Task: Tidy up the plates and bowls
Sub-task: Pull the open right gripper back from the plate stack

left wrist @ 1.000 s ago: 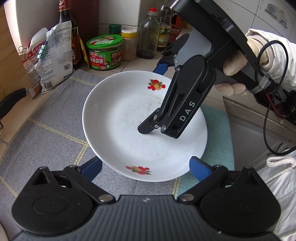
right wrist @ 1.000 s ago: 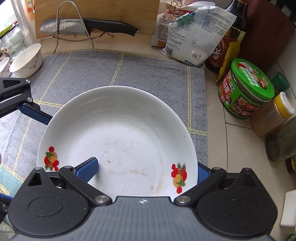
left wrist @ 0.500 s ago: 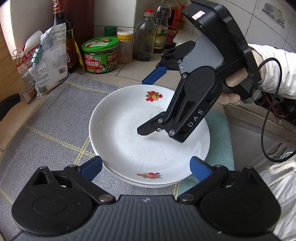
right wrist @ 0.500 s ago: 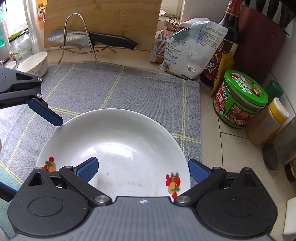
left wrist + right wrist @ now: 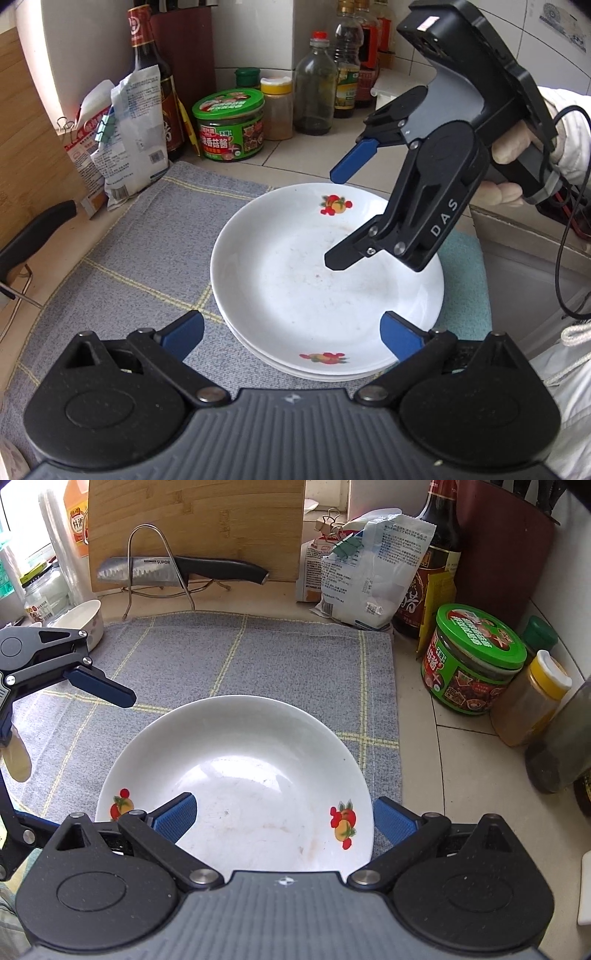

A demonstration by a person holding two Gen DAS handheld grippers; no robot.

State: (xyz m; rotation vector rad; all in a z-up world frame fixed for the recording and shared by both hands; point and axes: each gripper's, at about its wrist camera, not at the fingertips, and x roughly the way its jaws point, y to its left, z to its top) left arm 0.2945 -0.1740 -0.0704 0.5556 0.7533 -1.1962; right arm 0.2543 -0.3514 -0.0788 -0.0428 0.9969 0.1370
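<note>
The plate (image 5: 325,280) lies mid-frame atop another on the mat (image 5: 140,258), touching no finger. Left gripper (image 5: 291,334) spread wide at its lower rim; right gripper (image 5: 341,210) spread above its upper right.

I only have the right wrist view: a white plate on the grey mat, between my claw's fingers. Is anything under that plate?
Observer: Yes. The left wrist view shows a lower plate rim under the top plate; they are stacked.
Operator: Is my right claw touching the stack?
Observer: It seems not. The right claw hangs open above the top plate, with its lower finger apparently clear of the surface.
Operator: What is under the stack on my side?
Observer: A teal cloth lies under that edge, next to the mat.
</note>
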